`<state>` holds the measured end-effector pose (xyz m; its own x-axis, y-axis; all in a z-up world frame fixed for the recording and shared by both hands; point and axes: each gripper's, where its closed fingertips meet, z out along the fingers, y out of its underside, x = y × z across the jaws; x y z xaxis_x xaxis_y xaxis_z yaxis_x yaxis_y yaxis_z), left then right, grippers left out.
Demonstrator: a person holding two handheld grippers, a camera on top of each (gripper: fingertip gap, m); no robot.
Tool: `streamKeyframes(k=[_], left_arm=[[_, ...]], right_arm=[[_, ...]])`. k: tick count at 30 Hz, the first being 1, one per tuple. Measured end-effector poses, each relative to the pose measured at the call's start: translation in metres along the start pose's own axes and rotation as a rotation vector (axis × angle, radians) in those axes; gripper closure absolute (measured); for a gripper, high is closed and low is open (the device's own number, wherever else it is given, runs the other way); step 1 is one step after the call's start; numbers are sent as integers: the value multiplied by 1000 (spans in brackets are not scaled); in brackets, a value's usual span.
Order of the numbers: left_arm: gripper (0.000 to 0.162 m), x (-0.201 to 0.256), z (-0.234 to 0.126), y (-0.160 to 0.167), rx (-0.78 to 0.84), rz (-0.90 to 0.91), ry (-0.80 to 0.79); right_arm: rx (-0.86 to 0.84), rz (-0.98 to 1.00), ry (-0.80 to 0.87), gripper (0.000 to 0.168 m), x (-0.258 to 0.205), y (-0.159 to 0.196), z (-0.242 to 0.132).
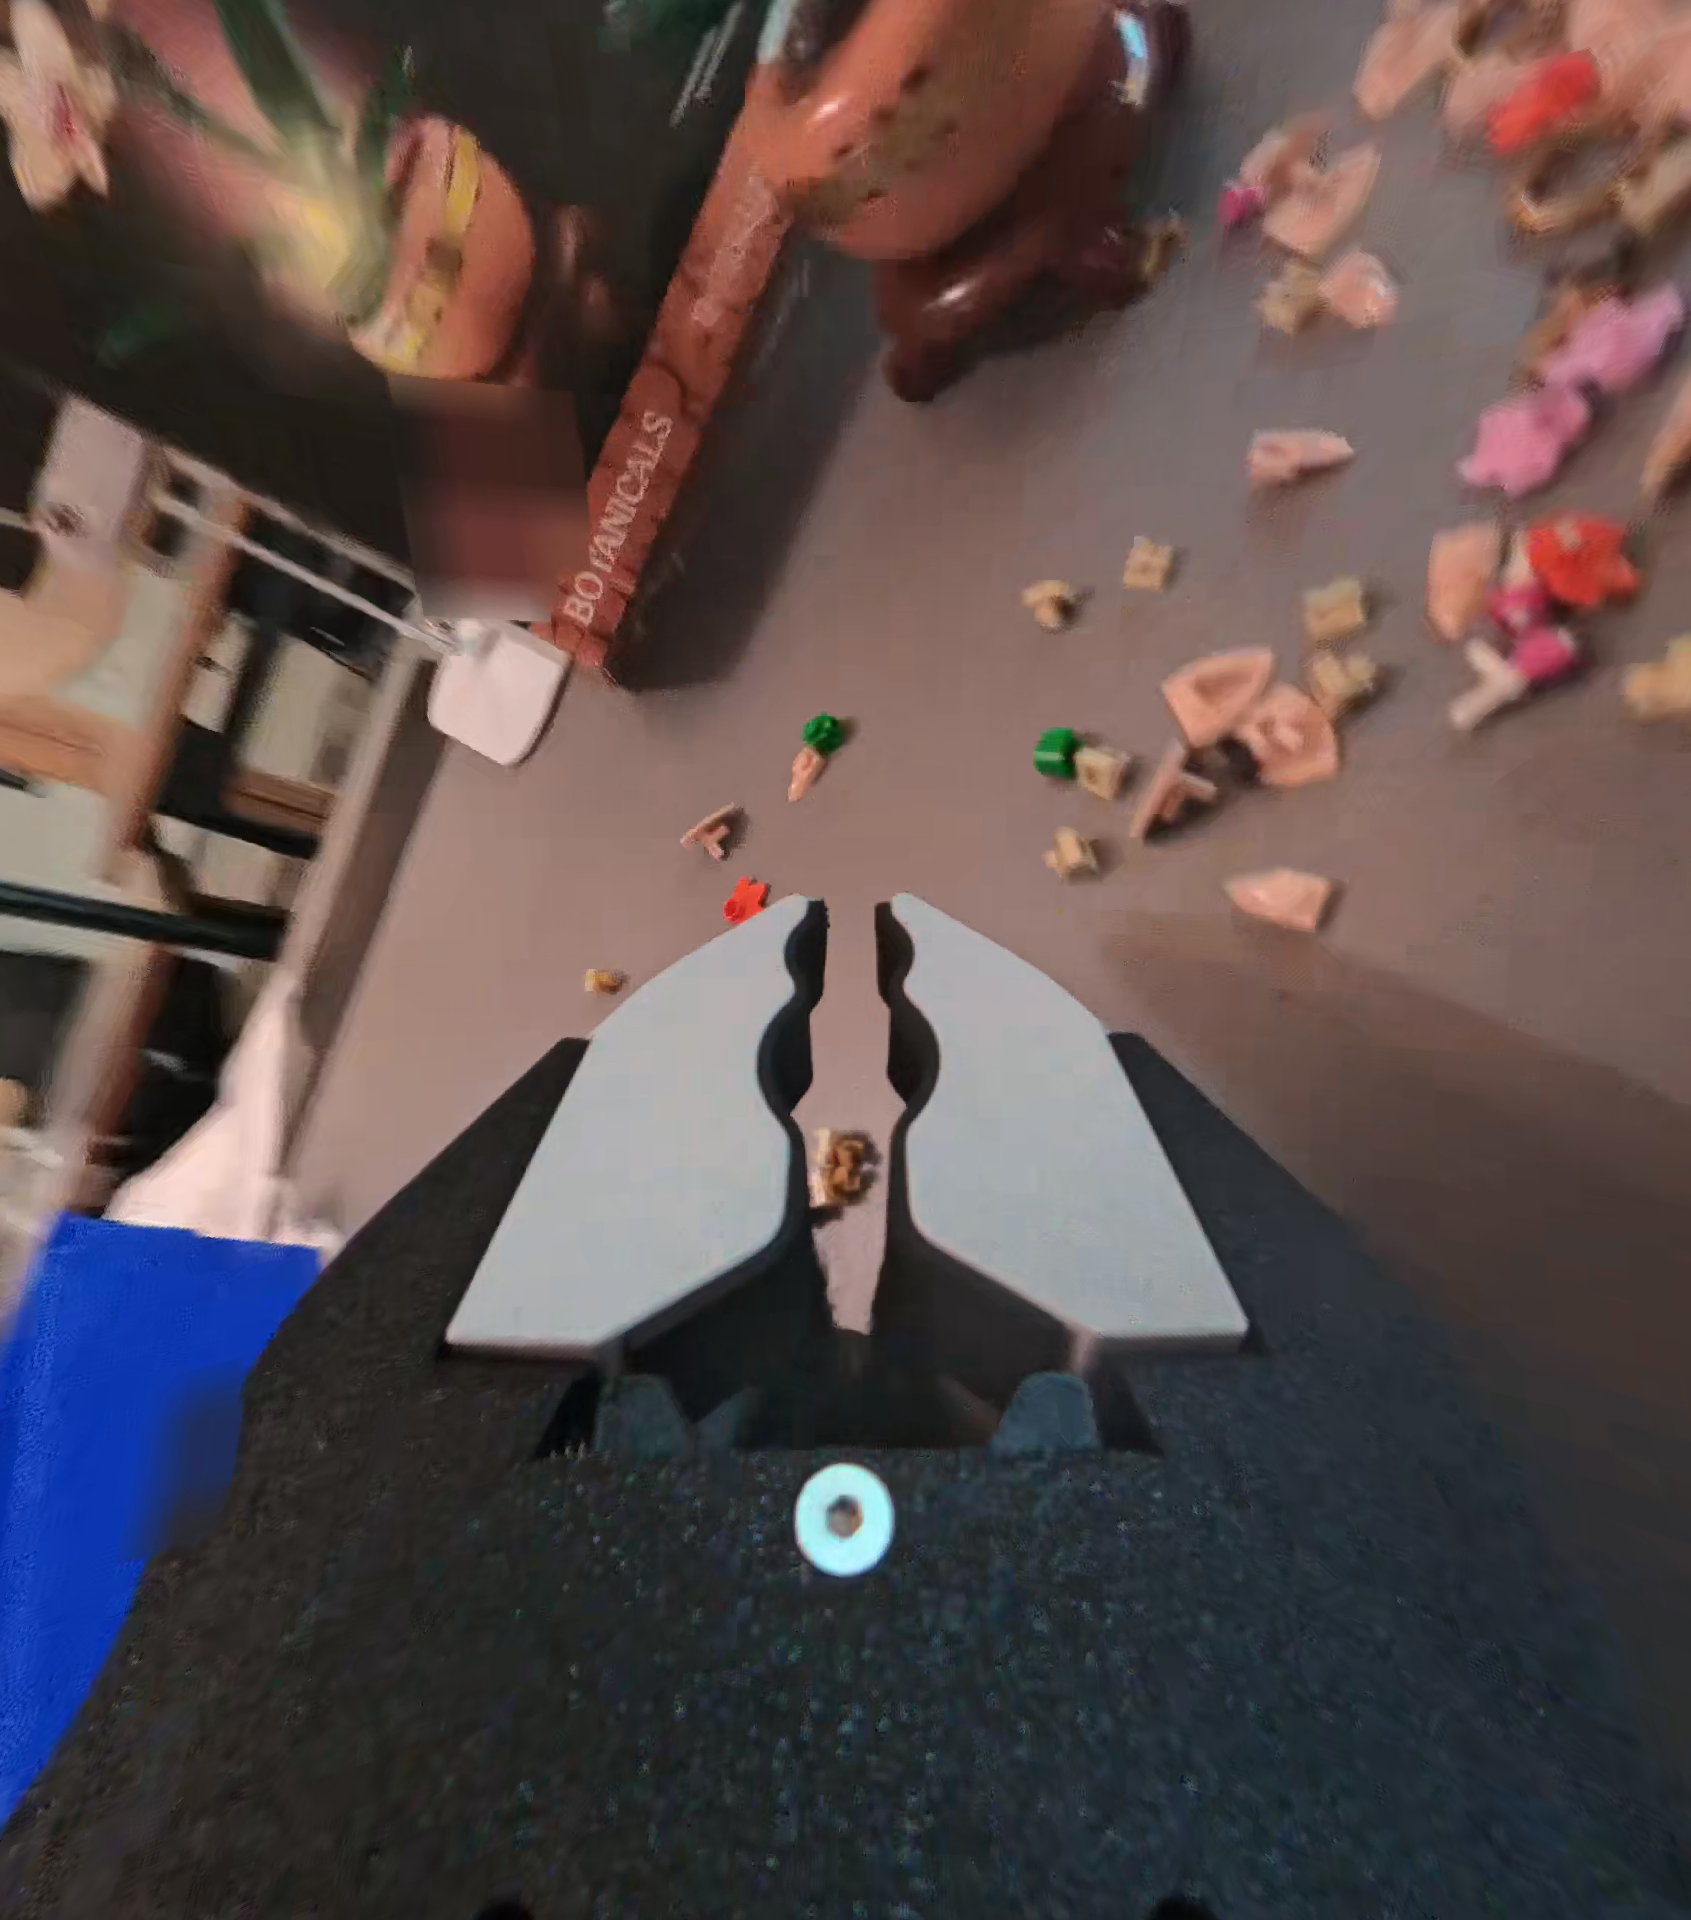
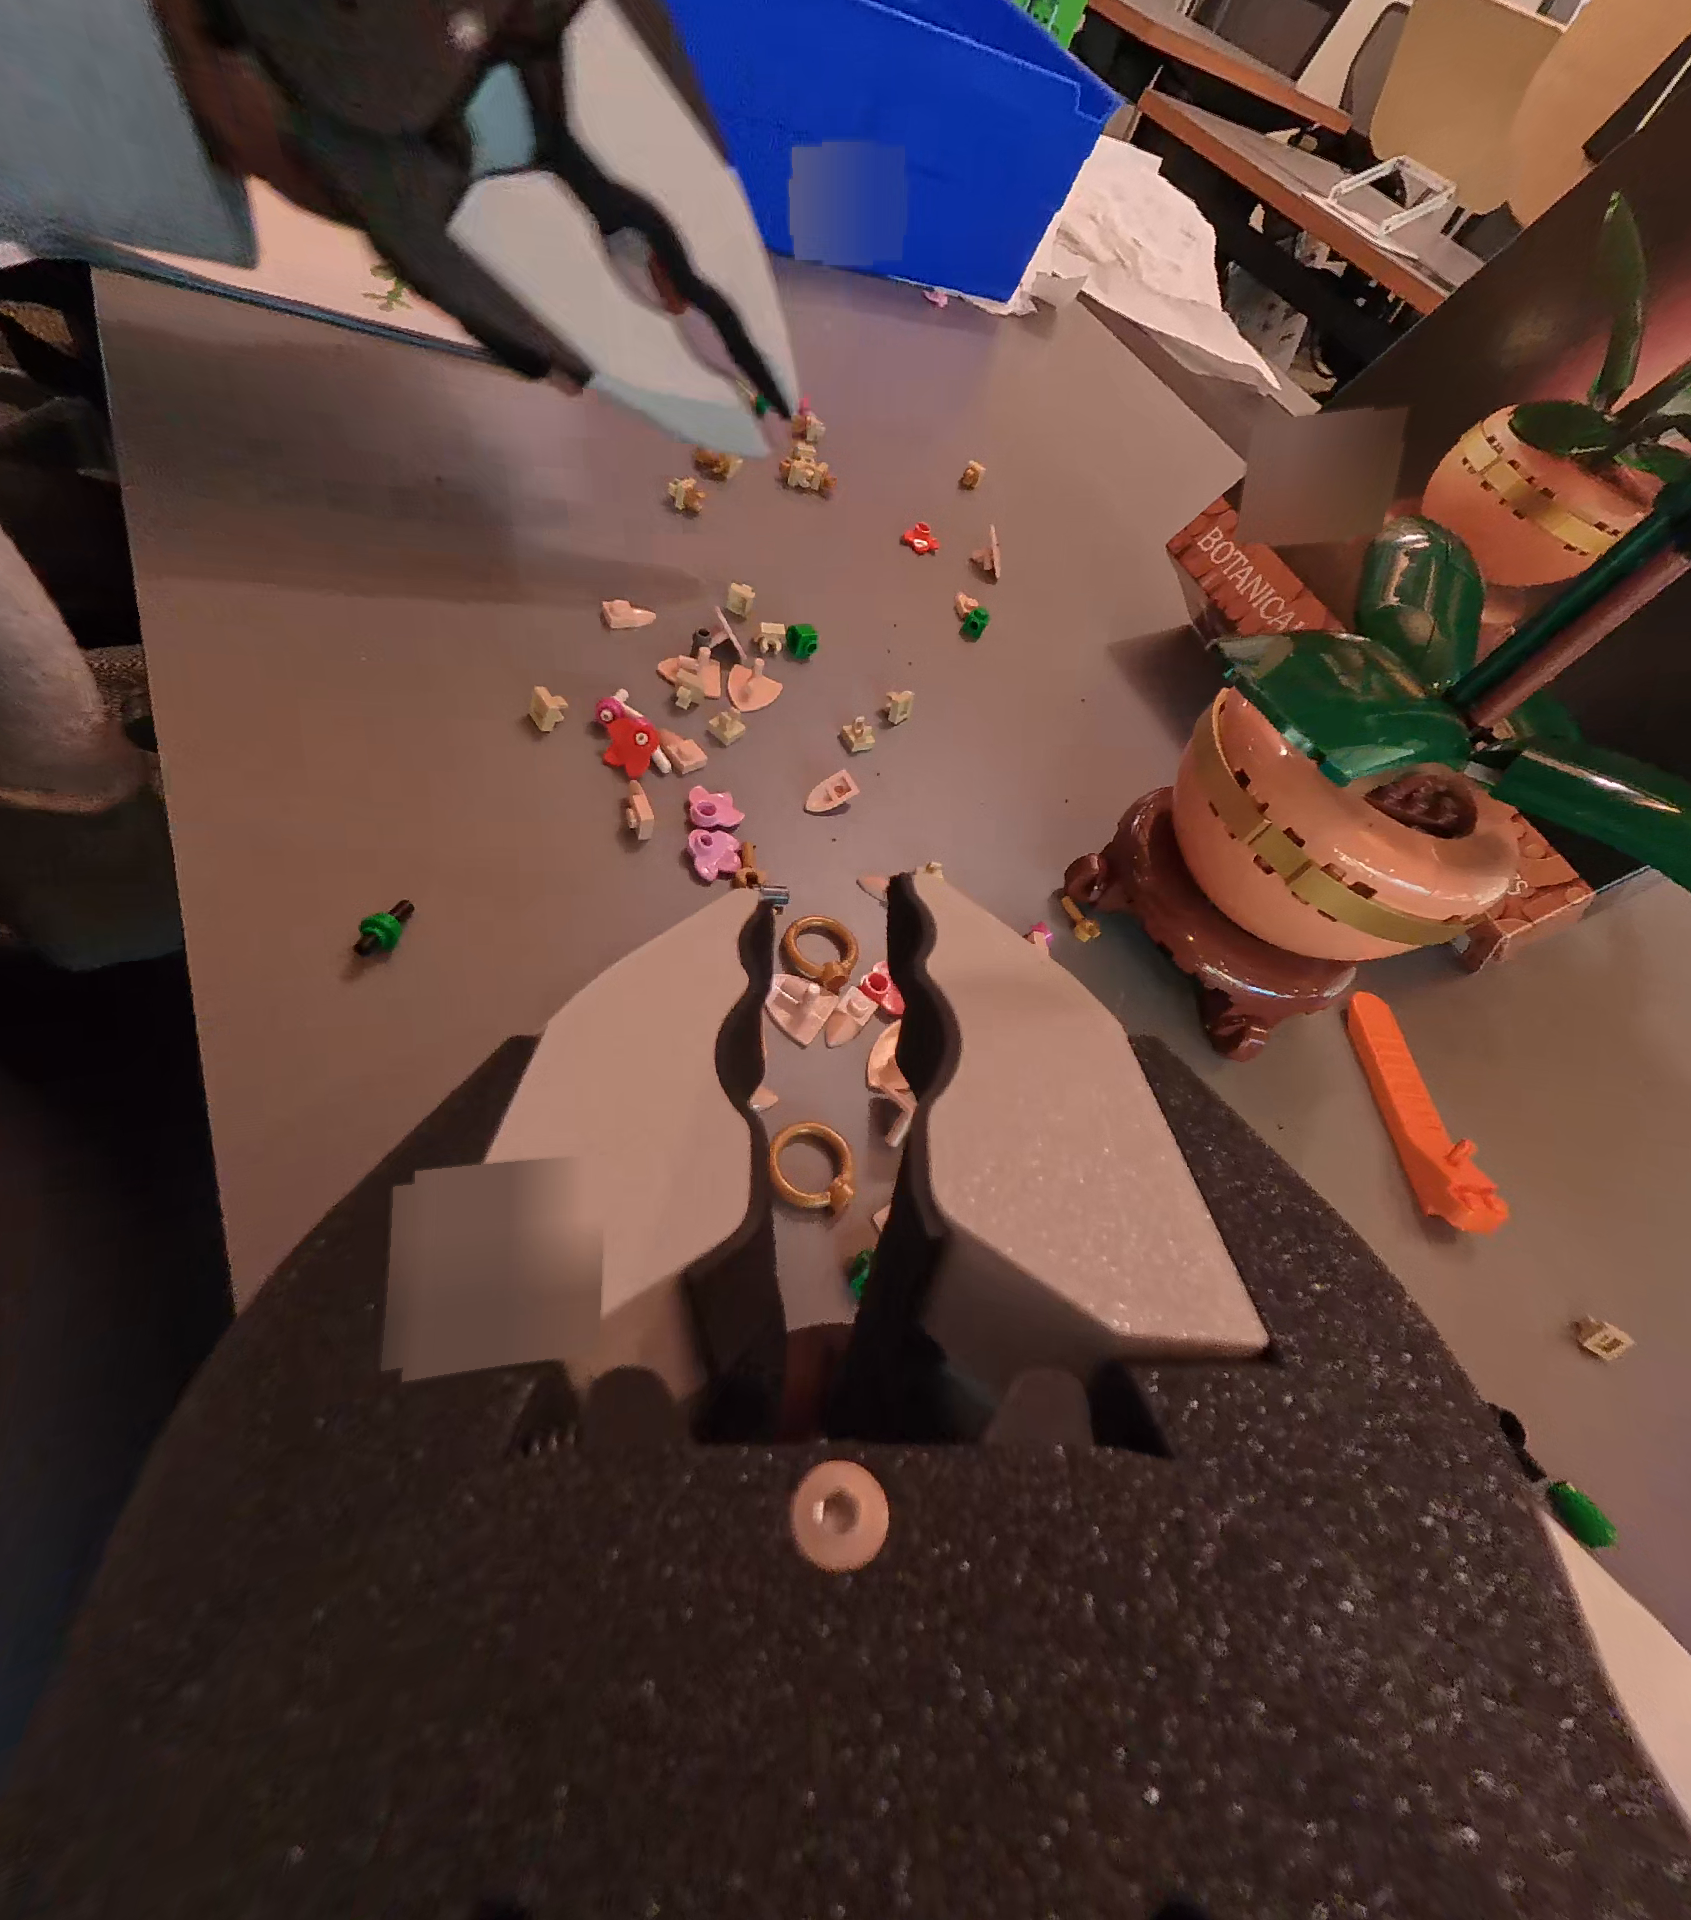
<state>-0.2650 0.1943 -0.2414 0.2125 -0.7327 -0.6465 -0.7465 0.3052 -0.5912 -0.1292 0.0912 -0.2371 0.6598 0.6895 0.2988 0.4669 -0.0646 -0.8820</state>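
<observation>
left gripper (image 1: 851,909): jaws nearly together, a narrow gap at the tips, nothing pinched; it hangs over small tan bricks (image 2: 805,468) on the grey table (image 2: 405,623), far from the brick-built pot (image 2: 1319,862). right gripper (image 2: 825,894): jaws apart, empty, above two gold rings (image 2: 818,945) just beside the pot. the pot stands assembled with green leaves (image 2: 1360,717); many loose pieces lie unplaced
</observation>
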Motion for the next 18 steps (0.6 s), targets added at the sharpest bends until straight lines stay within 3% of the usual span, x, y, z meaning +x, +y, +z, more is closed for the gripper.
streamKeyframes(k=[5, 9, 12, 15, 18], left_arm=[[153, 17, -3, 26, -101, 375, -71], [156, 2, 10, 45, -138, 429, -89], [155, -27, 15, 69, -265, 495, -162], [155, -48, 3, 69, -273, 433, -241], [155, -72, -24, 81, -358, 171, -341]], right_arm=[[11, 21, -3, 148, 2, 0, -1], [21, 3, -1, 148, 4, -6, 1], [27, 7, 9, 148, 4, -8, -1], [19, 16, 25, 148, 4, -5, -5], [11, 44, 33, 148, 6, 0, -7]])
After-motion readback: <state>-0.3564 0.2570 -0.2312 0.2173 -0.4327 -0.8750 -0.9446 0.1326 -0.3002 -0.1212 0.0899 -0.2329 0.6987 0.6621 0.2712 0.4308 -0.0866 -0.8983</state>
